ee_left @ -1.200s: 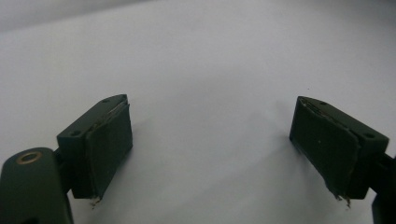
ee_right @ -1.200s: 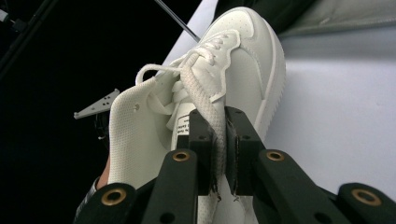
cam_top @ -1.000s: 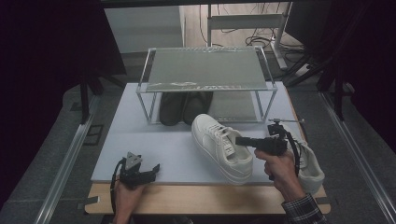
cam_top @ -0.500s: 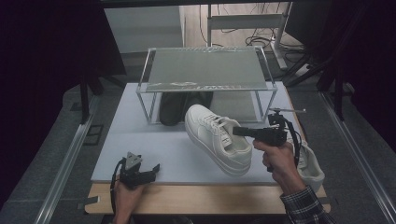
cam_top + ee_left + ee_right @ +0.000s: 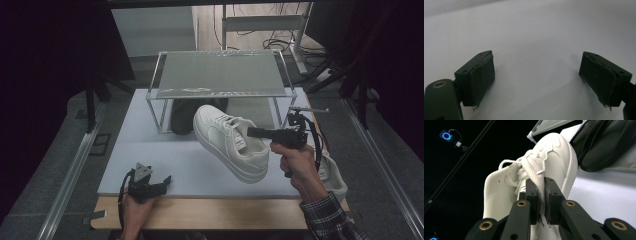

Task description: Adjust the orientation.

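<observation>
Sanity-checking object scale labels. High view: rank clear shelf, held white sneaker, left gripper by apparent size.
1. clear shelf, largest.
2. white sneaker, clamped in the right gripper; lifted nearer the camera, so it may look slightly oversized.
3. left gripper, smallest.

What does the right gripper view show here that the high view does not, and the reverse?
Right gripper view alone: the right gripper shut on the white sneaker's side wall, with laces beside the pads. High view alone: the left gripper low over the white mat, a second white sneaker behind the right hand, and the shelf rack's whole top. Both share: the gripped sneaker lifted and tilted, and the dark shoes under the rack.
</observation>
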Demonstrator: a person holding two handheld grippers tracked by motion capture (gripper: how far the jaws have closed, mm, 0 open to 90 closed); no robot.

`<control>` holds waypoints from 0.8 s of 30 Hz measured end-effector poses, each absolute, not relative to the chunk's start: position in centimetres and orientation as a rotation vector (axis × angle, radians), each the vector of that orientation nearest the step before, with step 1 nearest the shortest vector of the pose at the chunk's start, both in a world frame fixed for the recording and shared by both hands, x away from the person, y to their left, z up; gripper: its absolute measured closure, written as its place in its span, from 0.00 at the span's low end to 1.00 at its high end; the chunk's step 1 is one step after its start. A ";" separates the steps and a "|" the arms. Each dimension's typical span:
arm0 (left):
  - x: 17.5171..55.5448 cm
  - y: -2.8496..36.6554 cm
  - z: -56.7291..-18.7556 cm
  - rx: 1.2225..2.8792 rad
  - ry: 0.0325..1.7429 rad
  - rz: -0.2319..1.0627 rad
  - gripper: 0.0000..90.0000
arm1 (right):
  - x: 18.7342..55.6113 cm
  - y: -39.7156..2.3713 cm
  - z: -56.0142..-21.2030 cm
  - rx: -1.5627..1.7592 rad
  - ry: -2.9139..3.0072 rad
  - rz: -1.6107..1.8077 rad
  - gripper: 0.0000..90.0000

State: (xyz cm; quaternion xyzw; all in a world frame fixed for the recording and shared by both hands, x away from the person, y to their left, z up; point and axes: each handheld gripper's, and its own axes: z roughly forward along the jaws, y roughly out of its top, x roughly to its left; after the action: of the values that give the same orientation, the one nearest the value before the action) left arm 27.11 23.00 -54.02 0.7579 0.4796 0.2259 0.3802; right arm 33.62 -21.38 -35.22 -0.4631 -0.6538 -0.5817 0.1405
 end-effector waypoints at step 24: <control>27.1 23.0 -54.0 1.933 1.225 0.576 0.14 | 35.9 -20.1 -30.0 -1.365 -1.857 -1.780 0.92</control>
State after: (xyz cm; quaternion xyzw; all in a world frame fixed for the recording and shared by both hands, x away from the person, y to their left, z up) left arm 27.12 23.00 -54.02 0.7575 0.4798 0.2256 0.3809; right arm 35.94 -20.07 -30.03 -0.4656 -0.6335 -0.6073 0.1145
